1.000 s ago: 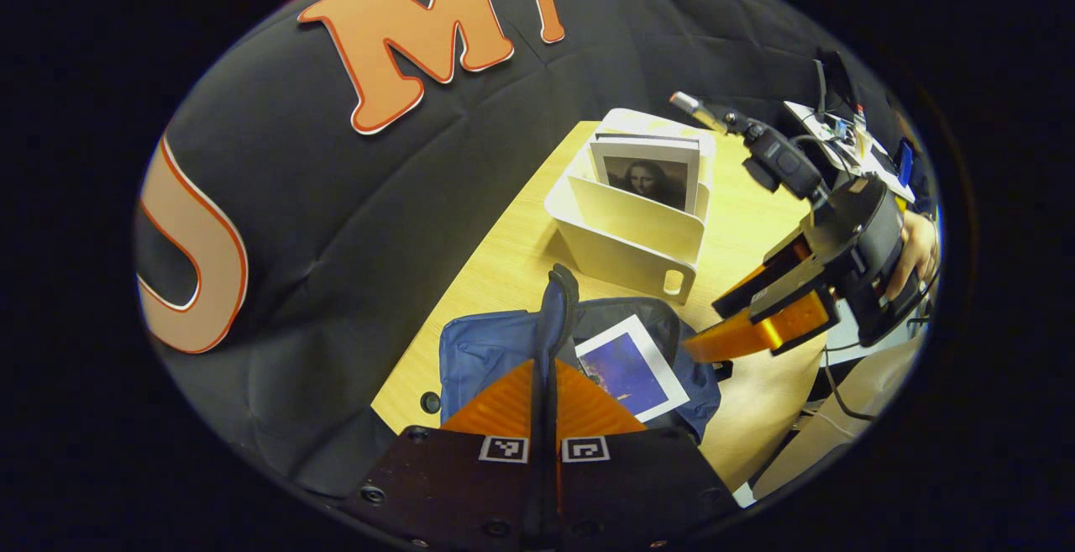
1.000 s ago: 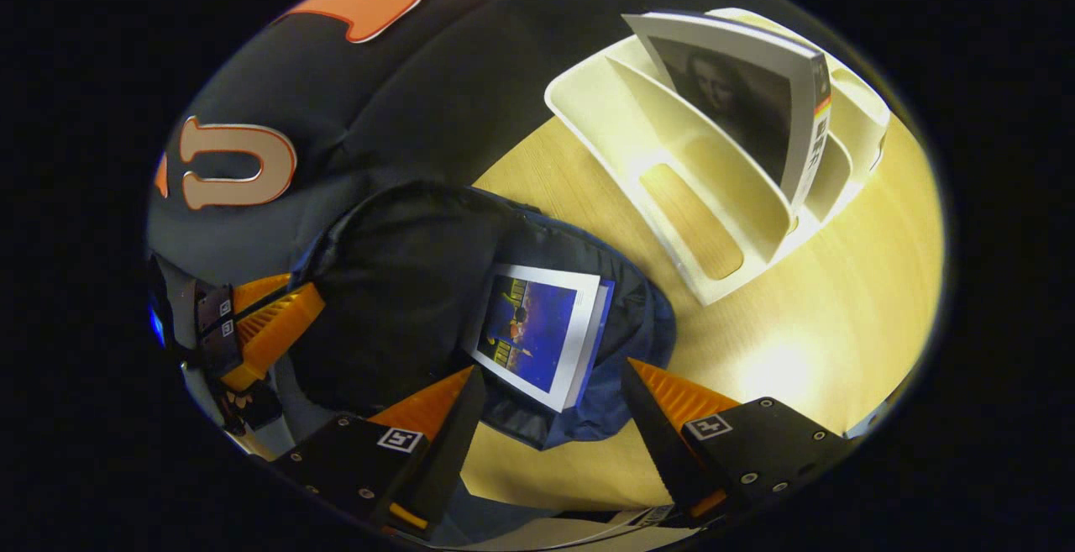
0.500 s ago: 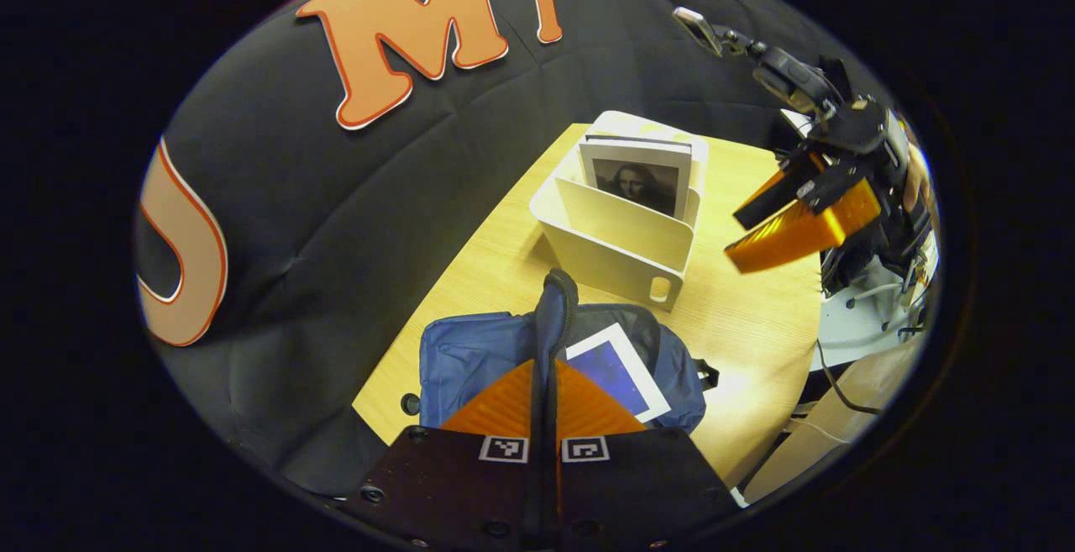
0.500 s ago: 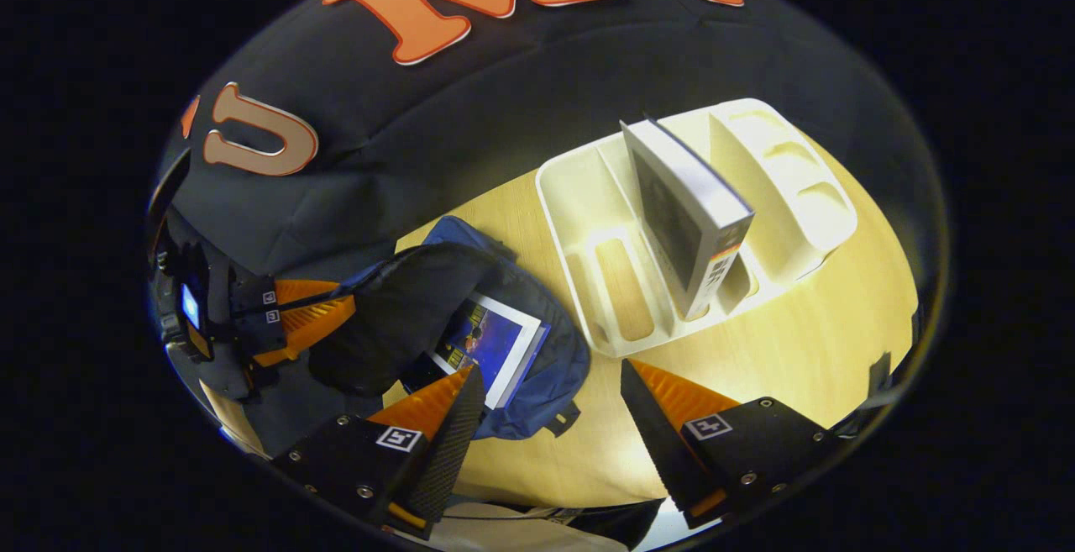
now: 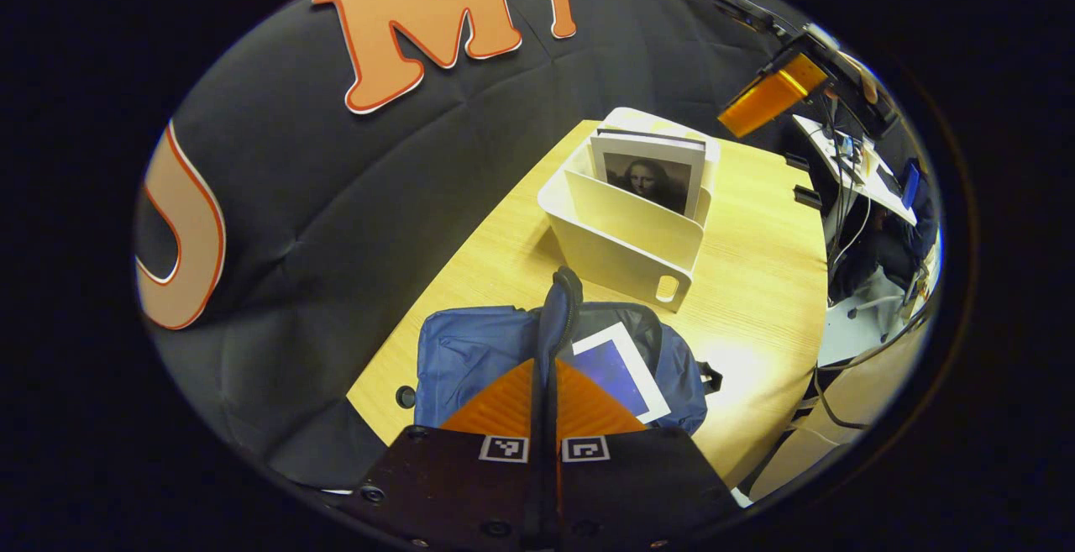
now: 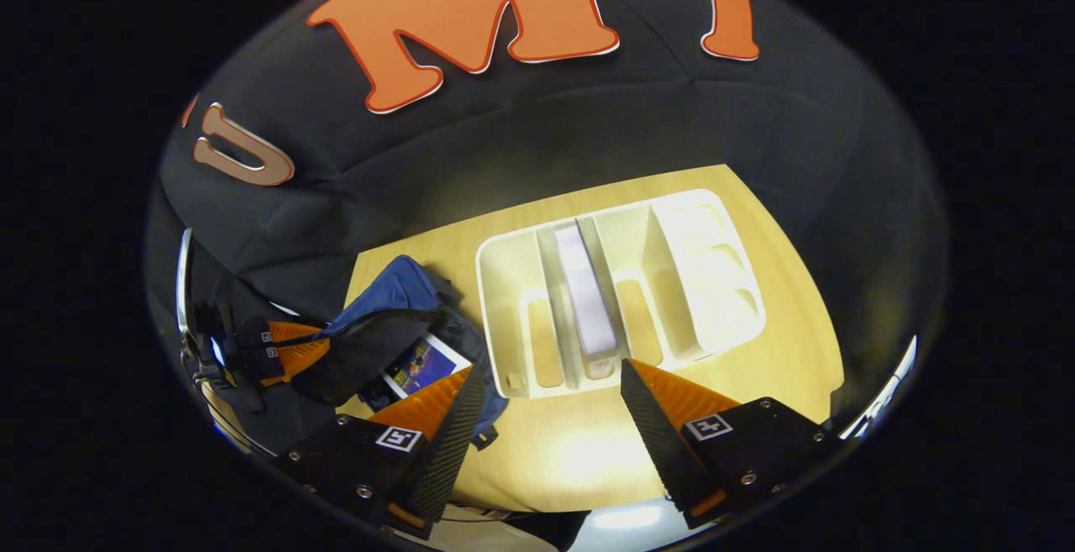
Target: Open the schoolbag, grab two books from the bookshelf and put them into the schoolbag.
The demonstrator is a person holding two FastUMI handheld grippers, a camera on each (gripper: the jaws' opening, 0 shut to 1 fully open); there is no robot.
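Note:
On the wooden table (image 5: 756, 283) lies a blue schoolbag (image 5: 470, 354), open, with a blue-covered book (image 5: 617, 371) inside. My left gripper (image 5: 546, 365) is shut on the bag's dark flap (image 5: 558, 300) and holds it up. Behind the bag, a white bookshelf (image 5: 630, 233) holds one upright book with a portrait cover (image 5: 651, 178). High over the shelf, my right gripper (image 6: 546, 384) stands open and holds nothing, looking down on the bookshelf (image 6: 697, 275) and that book's top edge (image 6: 584, 291). The schoolbag (image 6: 395, 291) and left gripper (image 6: 281, 346) show at the left.
The black cloth wall runs along the table's far and left sides. A desk with cables and devices (image 5: 857, 165) stands past the table's right edge. Bare tabletop (image 6: 571, 451) lies between the bookshelf and the near edge.
My right gripper has risen from beside the bag to high above the bookshelf, still open. The left gripper keeps hold of the flap, barely moving.

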